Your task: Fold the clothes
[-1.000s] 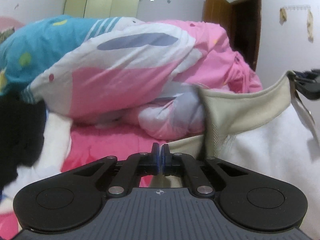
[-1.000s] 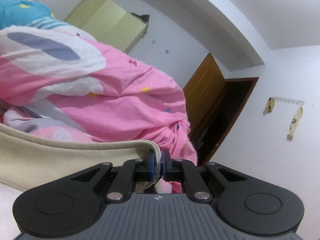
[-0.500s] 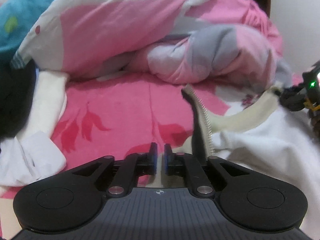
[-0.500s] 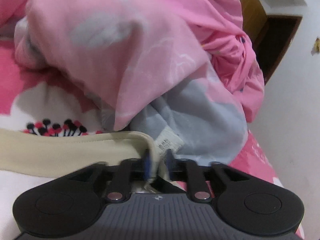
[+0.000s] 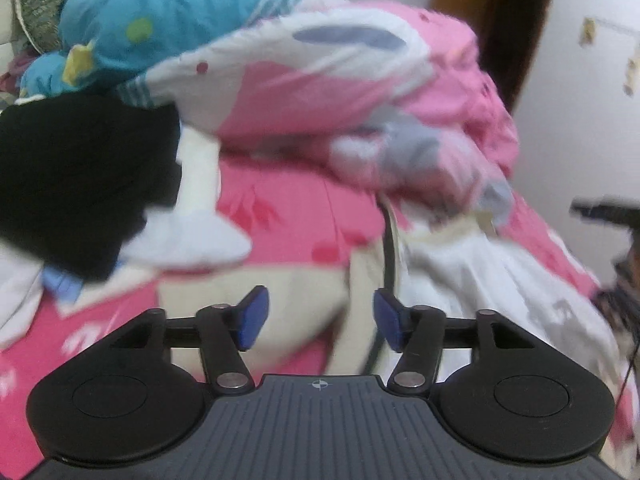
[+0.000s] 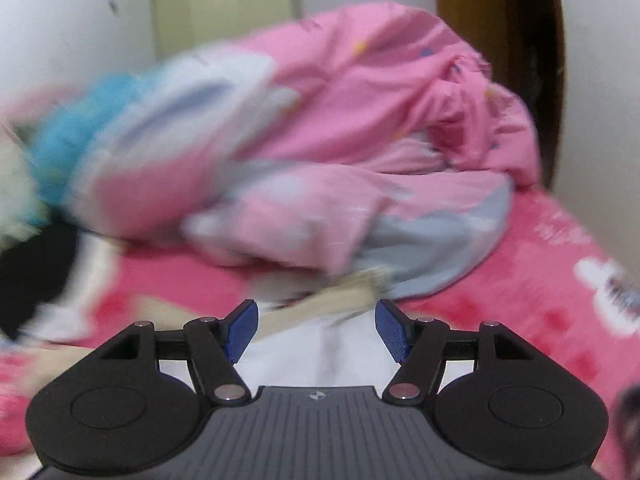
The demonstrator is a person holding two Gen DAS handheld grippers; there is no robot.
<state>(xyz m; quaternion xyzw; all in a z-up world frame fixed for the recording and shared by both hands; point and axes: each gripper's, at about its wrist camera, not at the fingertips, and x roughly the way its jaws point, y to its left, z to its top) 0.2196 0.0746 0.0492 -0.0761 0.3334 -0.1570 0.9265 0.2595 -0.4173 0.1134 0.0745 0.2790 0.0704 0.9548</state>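
Observation:
A white garment with cream trim (image 5: 472, 264) lies spread on the pink bedsheet (image 5: 288, 208). My left gripper (image 5: 320, 320) hovers over its cream edge; its jaws are opening and nothing is pressed between the blue pads (image 5: 250, 320). In the right wrist view the same white garment (image 6: 320, 344) lies under my right gripper (image 6: 316, 330), with its cream band (image 6: 320, 300) just ahead. Those jaws are opening too, and the pads touch no cloth. The other gripper (image 5: 608, 212) shows blurred at the right edge of the left wrist view.
A bundled pink, white and blue quilt (image 5: 320, 80) fills the back of the bed. Black clothing (image 5: 72, 176) and white clothing (image 5: 192, 232) lie at the left. A brown door (image 6: 500, 40) stands at the far right, and a pale cabinet (image 6: 224, 12) stands against the back wall.
Both grippers were shut on the garment's cream edge, held up. They lowered it onto the bed, then opened and let go; the garment now lies on the sheet.

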